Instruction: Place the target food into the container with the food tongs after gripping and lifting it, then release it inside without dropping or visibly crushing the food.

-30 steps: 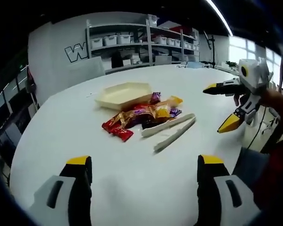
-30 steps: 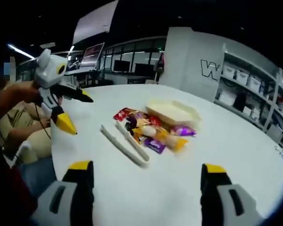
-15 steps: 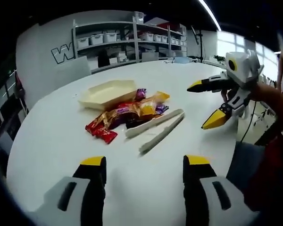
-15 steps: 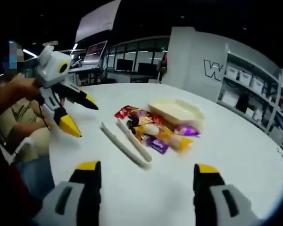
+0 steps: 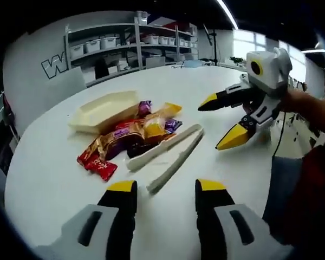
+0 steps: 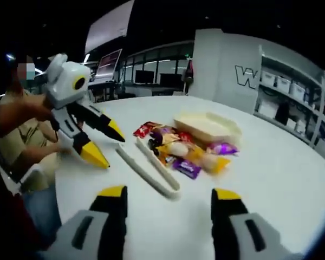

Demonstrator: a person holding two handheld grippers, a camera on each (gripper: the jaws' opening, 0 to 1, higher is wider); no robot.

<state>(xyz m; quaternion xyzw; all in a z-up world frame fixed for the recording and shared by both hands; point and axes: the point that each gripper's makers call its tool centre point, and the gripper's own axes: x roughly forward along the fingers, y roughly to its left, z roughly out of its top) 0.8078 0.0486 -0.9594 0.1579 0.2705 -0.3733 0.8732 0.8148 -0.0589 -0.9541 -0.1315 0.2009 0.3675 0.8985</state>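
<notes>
White table (image 5: 54, 179) is carrying everything: the cream container (image 5: 100, 110) is sitting empty just behind the wrapped snacks (image 5: 132, 135), the spread tongs (image 5: 168, 157) are lying untouched before them, and both grippers, left (image 5: 165, 189) and right (image 6: 168, 196), are hovering parted, ready to grasp.

From my left hand-held gripper (image 5: 161, 187), the food tongs (image 5: 165, 157) lay on the desk (image 5: 43, 179) straight ahead, just beyond the jaw tips. Behind them and to their left sat the pile of wrapped snacks (image 5: 127, 138), touching the tongs. The container (image 5: 100, 110) stood behind the pile, against its far edge. My right hand-held gripper (image 5: 219, 124) hung to the right of the tongs, above the desk, jaws apart. Shelves (image 5: 124, 46) stood beyond the desk's far edge. From my right hand-held gripper (image 6: 168, 192), the tongs (image 6: 151, 170) lay ahead, the snacks (image 6: 181, 151) to their right, the container (image 6: 208, 125) behind those, and my left hand-held gripper (image 6: 105, 143) left of the tongs.
</notes>
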